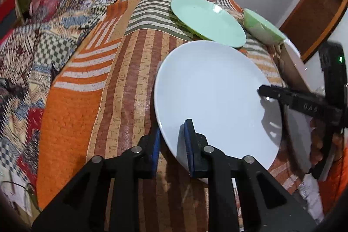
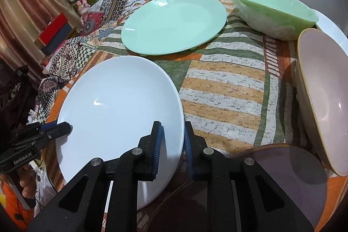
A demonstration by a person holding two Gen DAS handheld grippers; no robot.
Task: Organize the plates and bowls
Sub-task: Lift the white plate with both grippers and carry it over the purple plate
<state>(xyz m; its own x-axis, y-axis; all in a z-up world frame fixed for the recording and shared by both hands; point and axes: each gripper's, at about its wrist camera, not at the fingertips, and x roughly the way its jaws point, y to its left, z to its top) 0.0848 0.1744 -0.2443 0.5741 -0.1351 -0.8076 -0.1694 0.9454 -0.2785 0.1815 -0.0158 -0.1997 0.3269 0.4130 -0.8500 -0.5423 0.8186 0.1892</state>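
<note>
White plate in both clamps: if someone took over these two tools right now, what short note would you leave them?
Left gripper: jaws shut on the white plate, on its near-left rim.
Right gripper: jaws shut on the opposite rim.
On the table: green plate, green bowl, pinkish bowl, dark plate.
Done: white plate gripped.
Left: nothing stacked yet; plates and bowls need grouping.

"GenRobot.AI" on the left gripper [image 2: 57, 129] body.

My left gripper [image 1: 173, 140], black angular frame, blue ribbed pads, round silver pivot screws, my right gripper [image 2: 173, 140] the same, white GenRobot.AI lettering on its side
</note>
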